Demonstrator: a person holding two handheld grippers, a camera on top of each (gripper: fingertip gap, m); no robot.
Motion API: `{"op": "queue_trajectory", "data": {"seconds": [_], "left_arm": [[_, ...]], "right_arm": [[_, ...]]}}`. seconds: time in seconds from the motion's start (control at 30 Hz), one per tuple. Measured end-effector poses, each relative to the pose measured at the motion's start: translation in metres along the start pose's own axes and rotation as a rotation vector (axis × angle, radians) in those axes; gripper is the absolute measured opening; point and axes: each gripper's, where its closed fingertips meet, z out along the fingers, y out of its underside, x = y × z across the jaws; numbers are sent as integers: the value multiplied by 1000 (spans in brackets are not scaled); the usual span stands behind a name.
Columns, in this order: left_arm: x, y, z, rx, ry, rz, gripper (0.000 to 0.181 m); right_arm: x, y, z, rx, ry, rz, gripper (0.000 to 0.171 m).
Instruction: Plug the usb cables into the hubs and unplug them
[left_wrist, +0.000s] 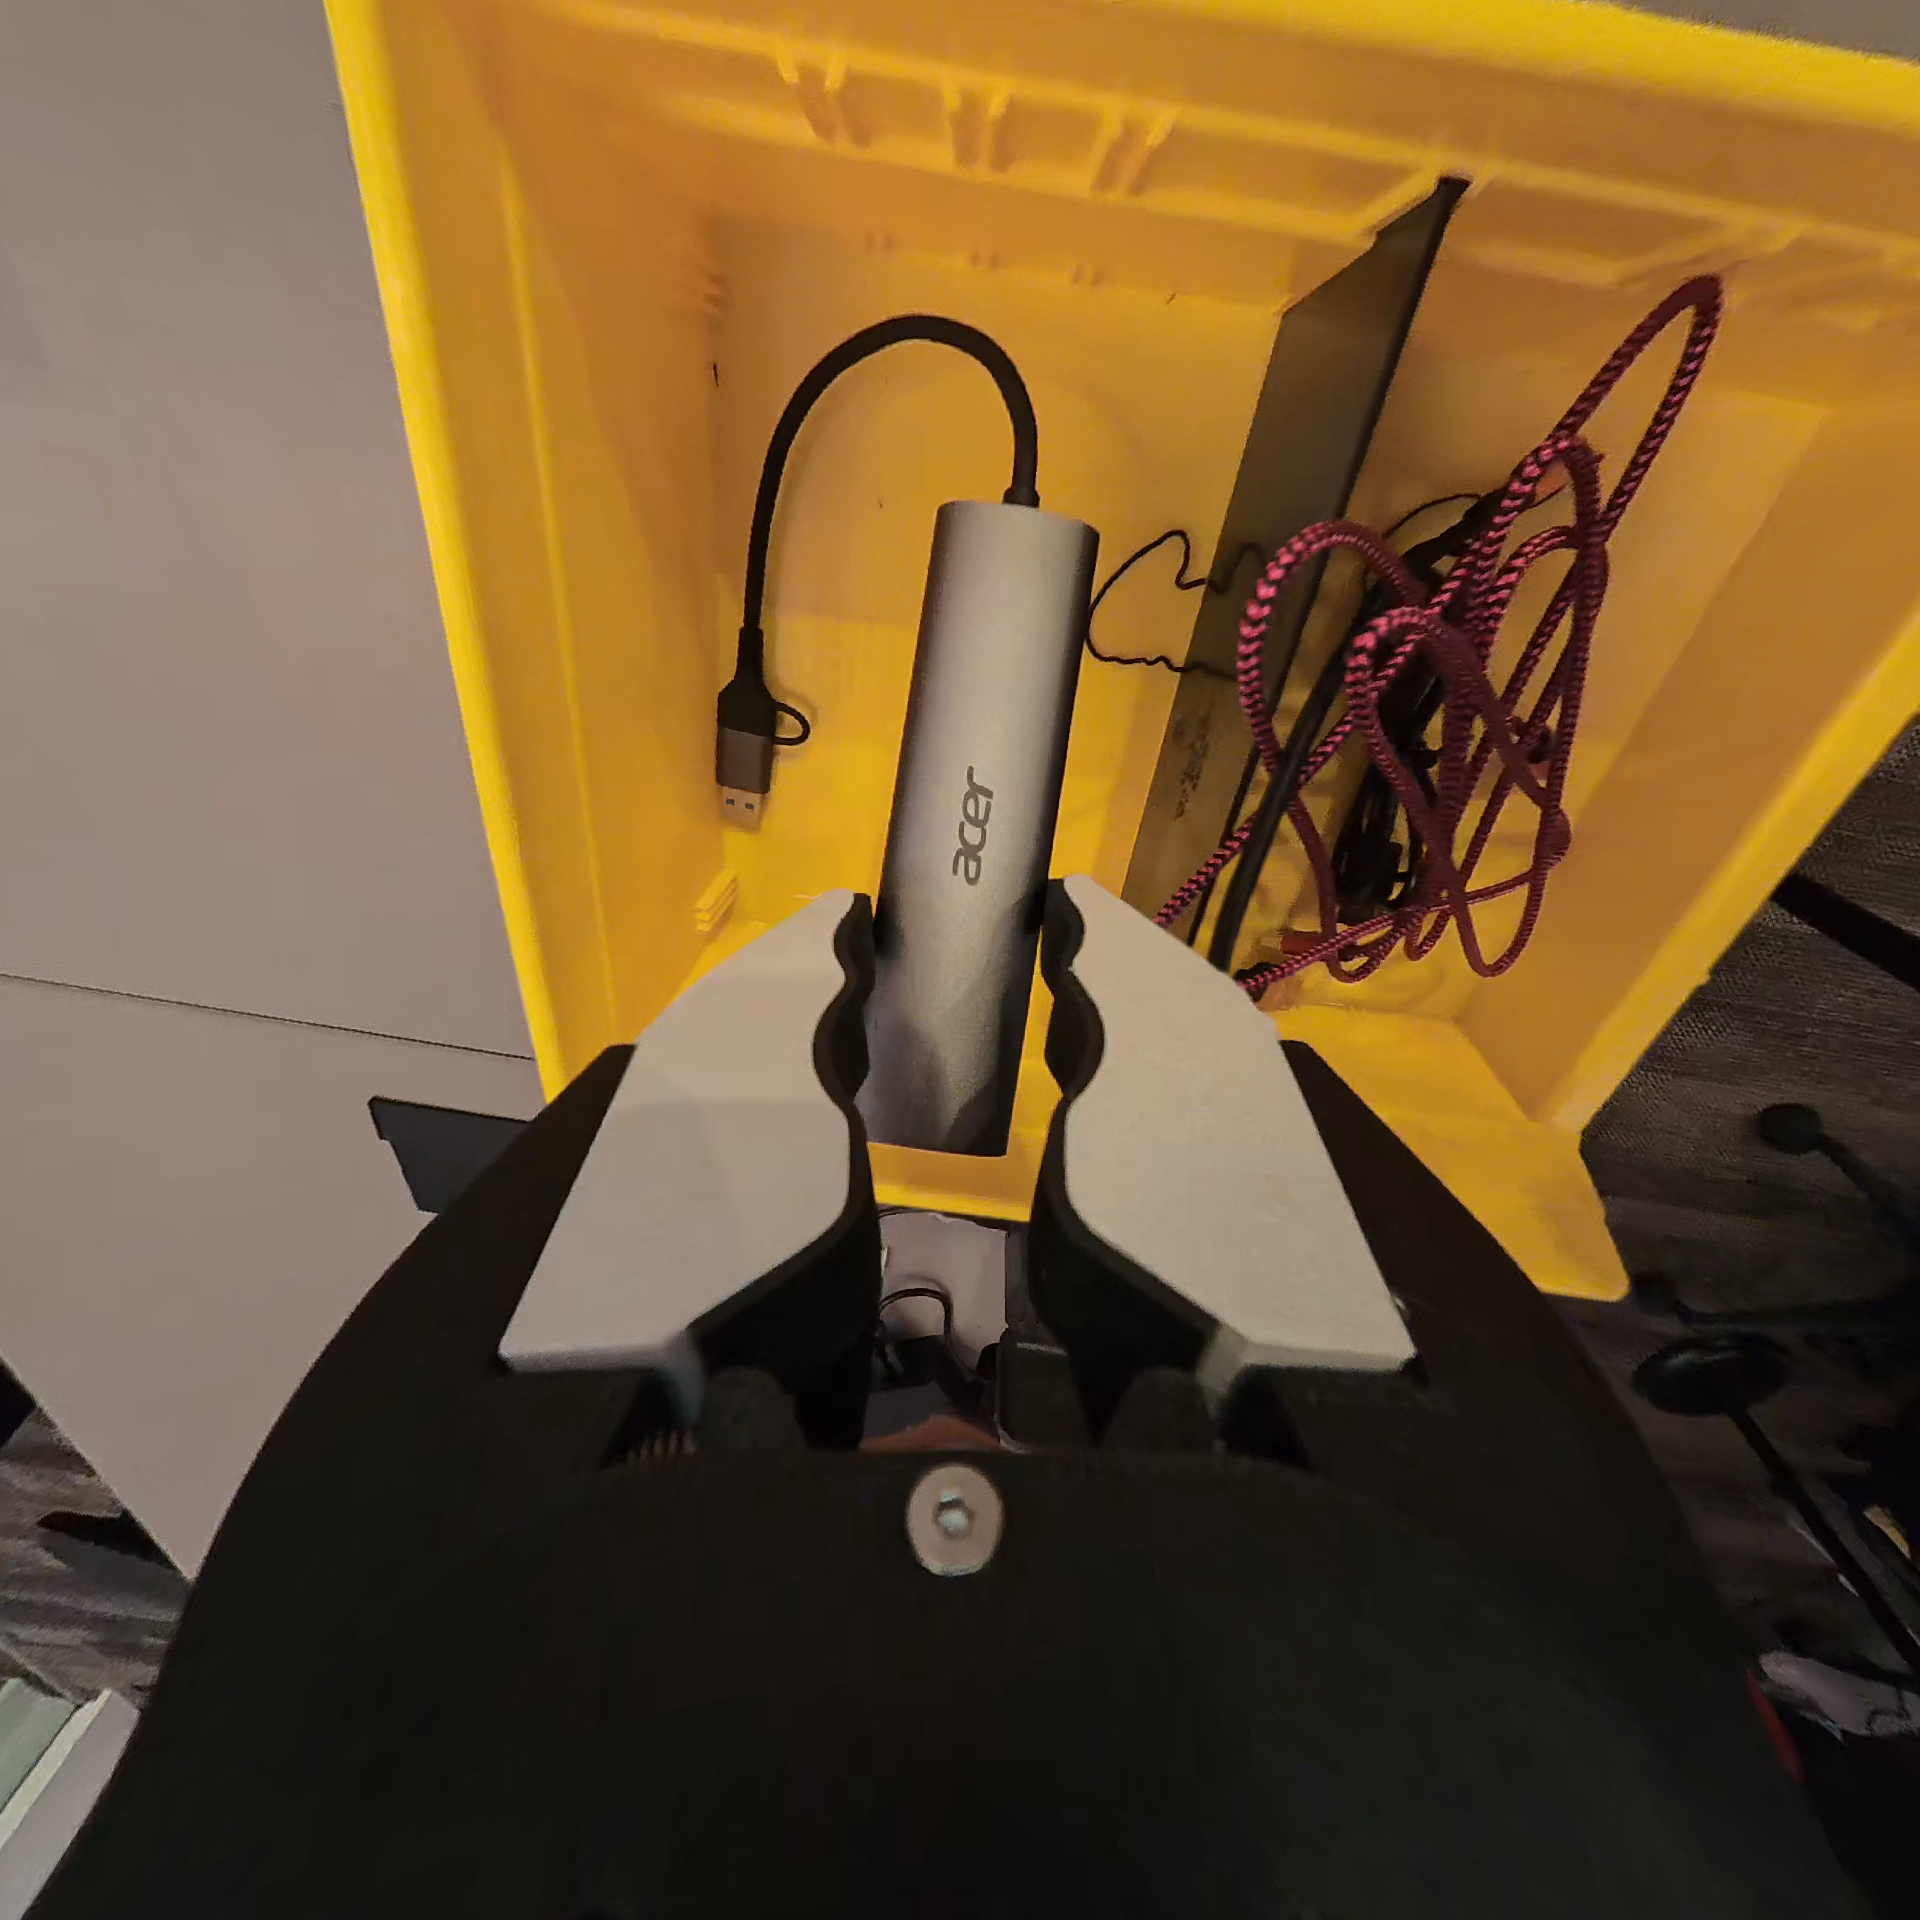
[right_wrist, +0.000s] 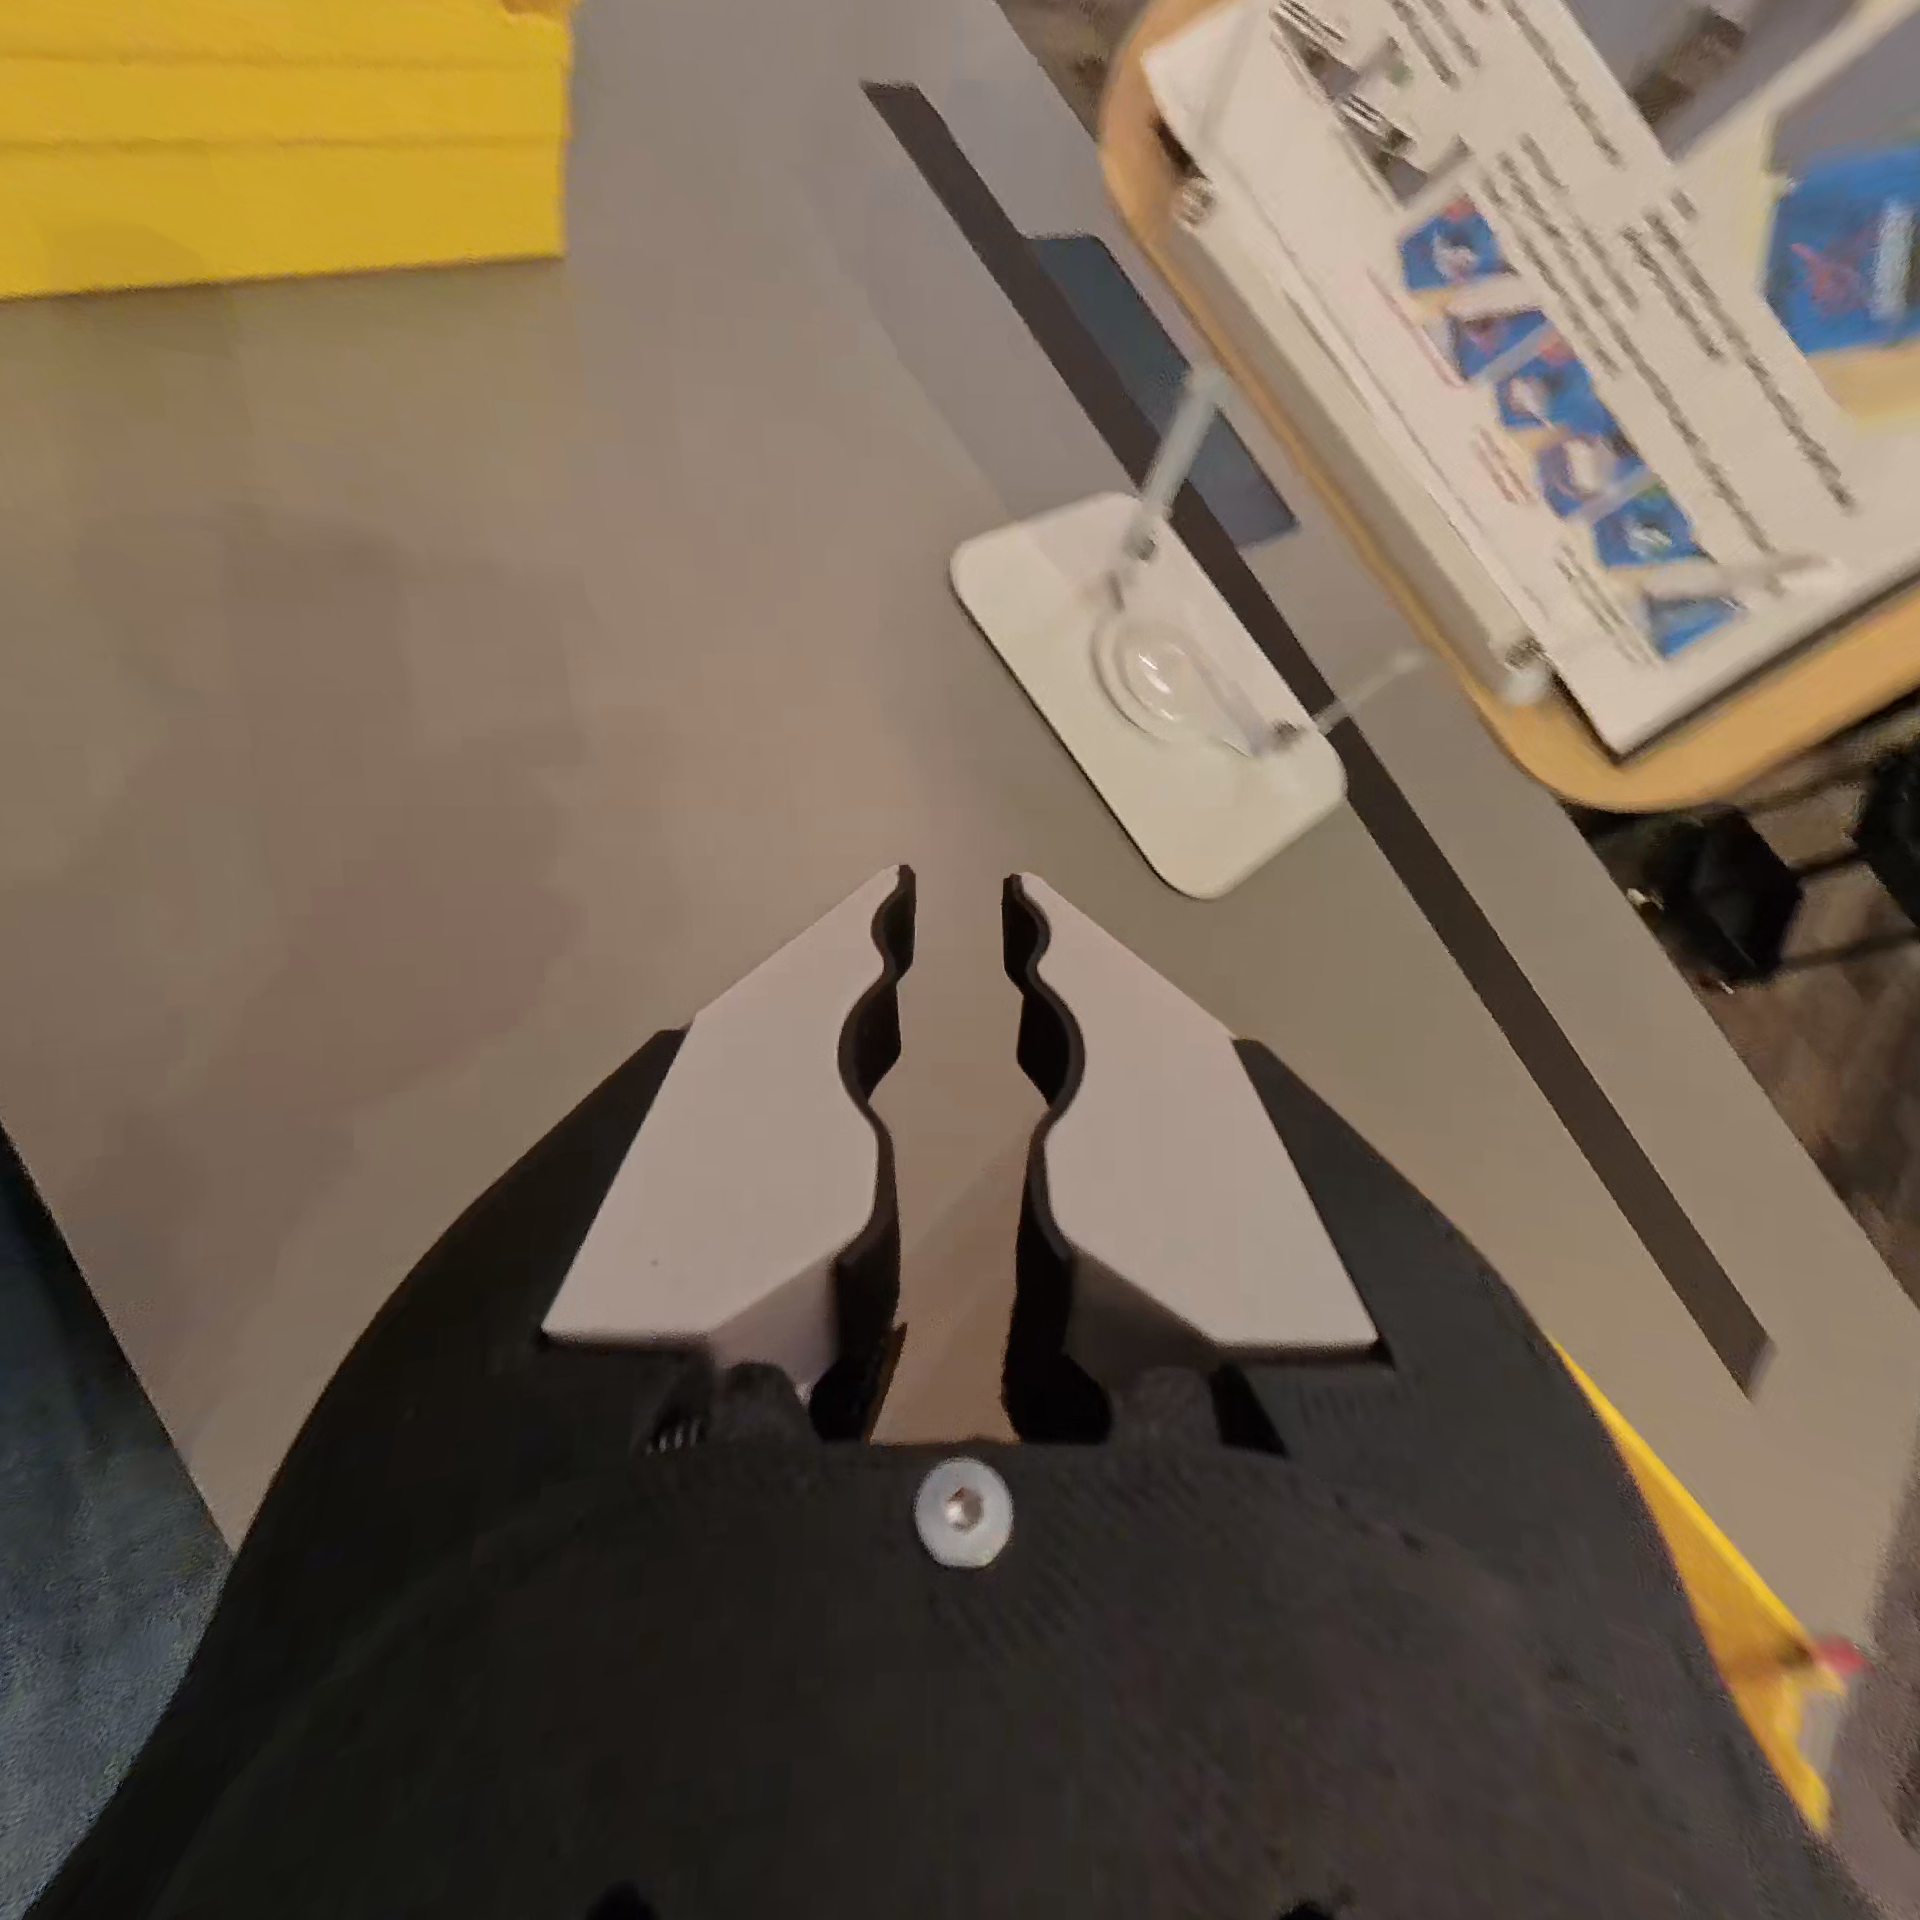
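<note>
Grey counter (right_wrist: 436, 644) carries a yellow bin (left_wrist: 1195, 135) with a dark divider (left_wrist: 1320, 499); left compartment holds a grey hub (left_wrist: 987, 727), its black lead (left_wrist: 810, 436) looping back to a loose plug (left_wrist: 744, 769); right compartment holds tangled magenta cables (left_wrist: 1455, 707). Left gripper (left_wrist: 956, 909) is clamped on the hub's near end. Right gripper (right_wrist: 958, 883) hovers over bare counter, slightly apart, holding nothing, near a white stand (right_wrist: 1143, 707)

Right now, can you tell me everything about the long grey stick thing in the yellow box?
The long grey metal-looking USB hub is a slim rounded bar, lying in the yellow plastic bin left of a dark divider. A short black braided cable loops from its far end to a loose plug. The left tongs flank its near end, seemingly gripping it.
</note>
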Motion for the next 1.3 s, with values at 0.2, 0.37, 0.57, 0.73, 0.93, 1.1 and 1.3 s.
{"op": "queue_trajectory", "data": {"seconds": [0.2,0.37,0.57,0.73,0.93,1.1,1.3], "left_arm": [[5,-6,-22,-1,-33,27,30],[6,-13,-49,6,-78,44,30],[19,-56,-105,102,-172,118,30],[50,-126,-136,206,-202,286,30],[94,-216,-111,264,-84,497,29],[126,-285,-66,279,-4,668,30],[163,-336,-29,292,-22,843,30]], "right_arm": [[-54,-28,40,61,-162,-59,18],[-78,-54,53,148,-254,-38,25],[-97,-90,50,235,-292,-62,41],[-112,-111,36,275,-297,-116,52],[-124,-104,21,252,-308,-106,63],[-137,-61,26,140,-384,-19,64],[-164,-8,41,92,-716,297,56]]}}
